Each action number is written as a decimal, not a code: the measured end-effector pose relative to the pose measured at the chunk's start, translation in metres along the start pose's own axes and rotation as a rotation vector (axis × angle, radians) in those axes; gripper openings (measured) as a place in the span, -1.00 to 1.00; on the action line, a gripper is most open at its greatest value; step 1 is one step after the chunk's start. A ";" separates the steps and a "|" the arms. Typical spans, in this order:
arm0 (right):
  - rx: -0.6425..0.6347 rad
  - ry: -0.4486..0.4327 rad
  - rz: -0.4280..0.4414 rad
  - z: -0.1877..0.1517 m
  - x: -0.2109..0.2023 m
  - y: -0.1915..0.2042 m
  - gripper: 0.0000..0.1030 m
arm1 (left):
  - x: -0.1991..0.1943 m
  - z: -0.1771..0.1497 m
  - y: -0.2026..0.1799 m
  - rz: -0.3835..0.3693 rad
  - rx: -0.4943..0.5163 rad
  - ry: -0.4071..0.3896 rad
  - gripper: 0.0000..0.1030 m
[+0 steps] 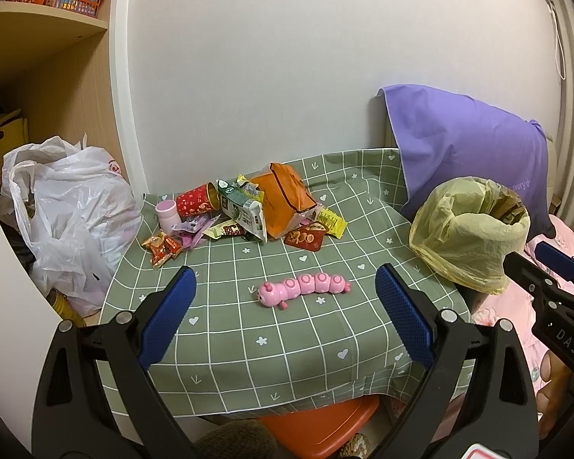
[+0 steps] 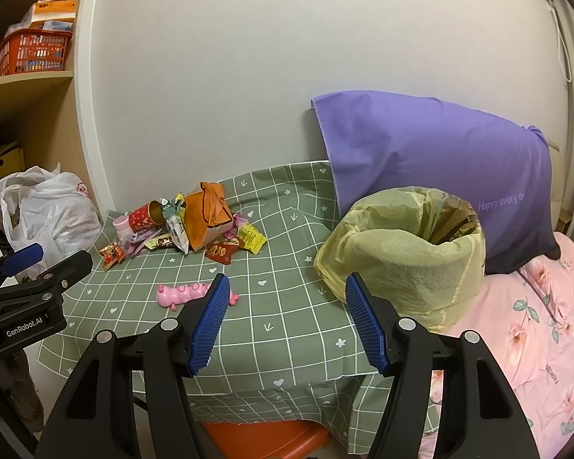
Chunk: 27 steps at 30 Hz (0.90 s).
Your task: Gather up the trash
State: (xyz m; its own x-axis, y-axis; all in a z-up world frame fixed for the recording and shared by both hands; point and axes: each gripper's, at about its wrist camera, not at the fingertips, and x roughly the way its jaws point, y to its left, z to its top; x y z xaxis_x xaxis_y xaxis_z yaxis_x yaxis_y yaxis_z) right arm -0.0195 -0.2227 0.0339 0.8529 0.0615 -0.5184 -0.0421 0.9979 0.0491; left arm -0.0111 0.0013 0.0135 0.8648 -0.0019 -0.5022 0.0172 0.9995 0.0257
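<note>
A pile of trash [image 1: 245, 210] lies at the far left of the green checked tablecloth [image 1: 279, 344]: an orange bag [image 1: 285, 199], a red paper cup [image 1: 197, 199] on its side, a milk carton [image 1: 241, 210] and several snack wrappers. The pile also shows in the right wrist view [image 2: 195, 225]. A bin lined with a yellow bag [image 1: 468, 231] stands at the table's right edge, also in the right wrist view [image 2: 405, 252]. My left gripper [image 1: 285, 317] is open and empty above the near table edge. My right gripper [image 2: 283, 321] is open and empty, left of the bin.
A pink caterpillar toy [image 1: 304, 288] lies mid-table. A full white plastic bag [image 1: 69, 214] sits left of the table by a shelf. A purple pillow [image 2: 440, 164] leans on the wall behind the bin. A pink floral bed [image 2: 528, 325] is at right. An orange stool [image 1: 317, 428] is under the table.
</note>
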 end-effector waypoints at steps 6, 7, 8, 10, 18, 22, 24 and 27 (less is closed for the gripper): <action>-0.002 0.002 0.001 0.000 0.001 -0.001 0.16 | -0.001 0.000 0.001 -0.001 -0.002 -0.005 0.75; -0.001 0.003 0.000 0.000 0.001 -0.001 0.16 | -0.001 0.000 0.001 -0.001 -0.001 -0.004 0.75; -0.001 0.003 -0.001 0.000 0.001 0.000 0.16 | -0.001 0.000 0.001 -0.001 -0.001 -0.004 0.75; -0.001 0.003 0.001 0.000 0.001 0.000 0.16 | -0.001 -0.001 0.001 -0.001 0.000 -0.003 0.75; -0.005 0.009 -0.001 -0.001 0.004 -0.002 0.16 | -0.001 0.000 0.001 -0.001 -0.001 -0.002 0.75; -0.006 0.010 0.001 -0.002 0.005 -0.002 0.16 | 0.001 -0.001 0.001 0.000 -0.008 0.002 0.75; -0.009 0.014 0.001 -0.002 0.008 -0.002 0.16 | 0.004 0.000 0.001 -0.001 -0.010 0.007 0.75; -0.021 0.017 0.005 0.002 0.015 -0.004 0.16 | 0.012 0.001 0.004 0.005 -0.016 0.014 0.75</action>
State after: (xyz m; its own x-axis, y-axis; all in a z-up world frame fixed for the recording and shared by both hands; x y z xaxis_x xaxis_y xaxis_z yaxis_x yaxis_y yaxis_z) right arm -0.0054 -0.2255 0.0273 0.8439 0.0671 -0.5323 -0.0580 0.9977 0.0337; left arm -0.0004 0.0052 0.0086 0.8576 0.0035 -0.5143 0.0046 0.9999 0.0145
